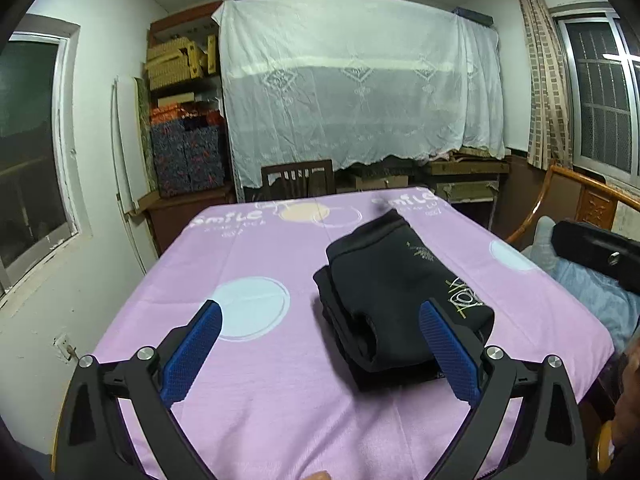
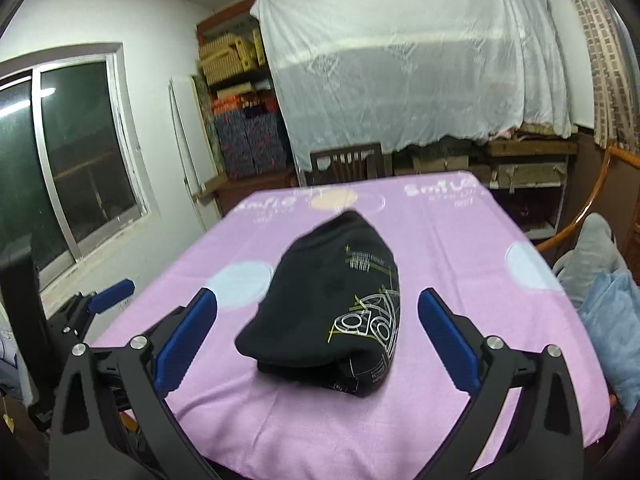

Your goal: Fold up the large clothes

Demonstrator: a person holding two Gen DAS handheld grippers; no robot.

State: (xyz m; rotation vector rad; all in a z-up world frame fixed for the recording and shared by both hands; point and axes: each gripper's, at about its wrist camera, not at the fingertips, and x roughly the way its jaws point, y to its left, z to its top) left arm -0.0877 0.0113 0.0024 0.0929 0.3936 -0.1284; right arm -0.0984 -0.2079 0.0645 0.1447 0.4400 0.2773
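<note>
On lilac cloth (image 2: 440, 248), folded black garment (image 2: 332, 320), soft, perhaps knit, both jaws wide, empty.

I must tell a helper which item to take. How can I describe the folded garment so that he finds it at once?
Look at the table with the purple cloth in the room's middle. On it lies one black folded garment, a thick bundle. It is the only dark thing there, with yellow and white line print.

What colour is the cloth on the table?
The tablecloth is pink-purple with pale blue and peach circles and white "Smile" writing, clearest in the left wrist view.
</note>
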